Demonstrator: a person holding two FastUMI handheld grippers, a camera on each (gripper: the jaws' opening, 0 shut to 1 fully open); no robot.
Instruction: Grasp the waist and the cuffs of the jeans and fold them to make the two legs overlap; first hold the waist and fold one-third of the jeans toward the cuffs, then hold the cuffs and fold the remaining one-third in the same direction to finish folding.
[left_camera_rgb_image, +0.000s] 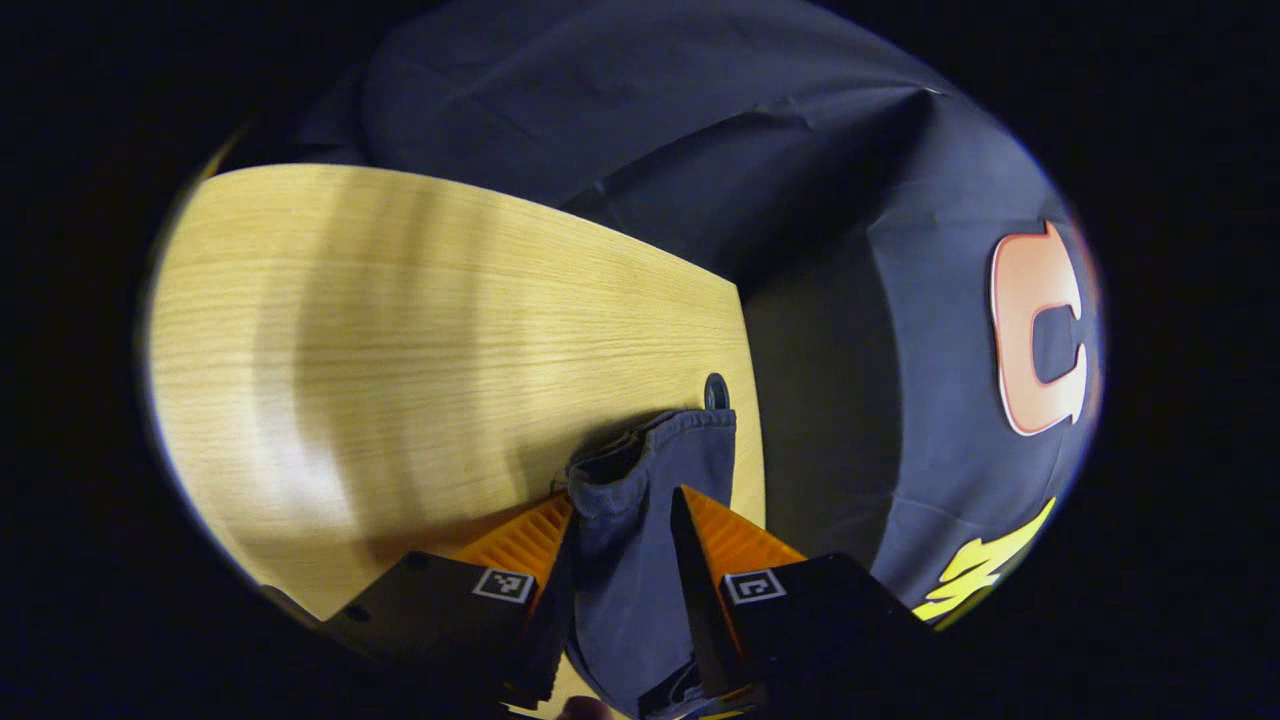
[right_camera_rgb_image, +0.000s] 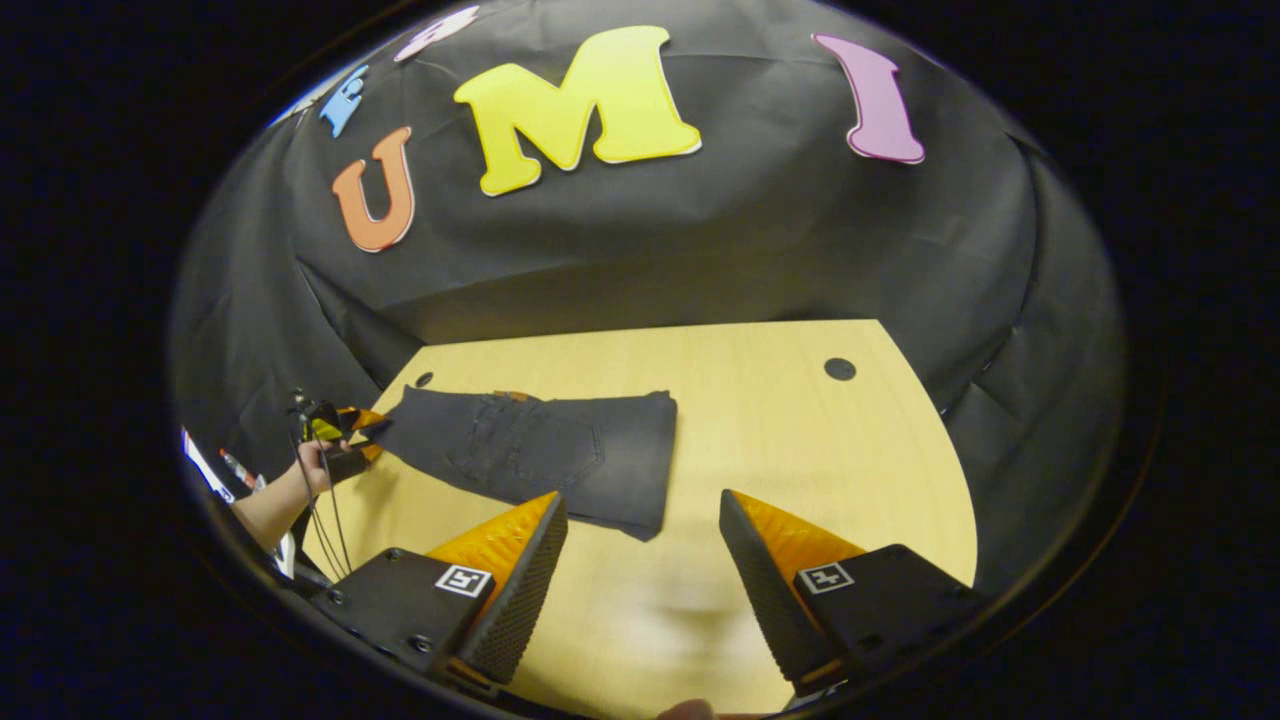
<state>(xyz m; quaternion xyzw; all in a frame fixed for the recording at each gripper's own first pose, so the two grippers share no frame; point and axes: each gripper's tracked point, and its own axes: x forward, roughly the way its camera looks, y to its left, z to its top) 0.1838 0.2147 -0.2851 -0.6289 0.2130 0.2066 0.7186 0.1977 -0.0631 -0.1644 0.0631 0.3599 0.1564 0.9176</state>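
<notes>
On the table (right_camera_rgb_image: 800, 450), near the grommet hole (left_camera_rgb_image: 716, 390) at its corner, my left gripper (left_camera_rgb_image: 622, 520) is clamped on one end of the jeans (right_camera_rgb_image: 540, 455), fabric bunched between both fingers; waist or cuff end, can't tell. From the right gripper view the jeans lie flat, legs apparently already overlapped, well left of the other hole (right_camera_rgb_image: 839, 368). Right gripper (right_camera_rgb_image: 640, 545) hangs over the near edge, jaws wide apart, empty. My read: left pins that end so a third can fold over.
</notes>
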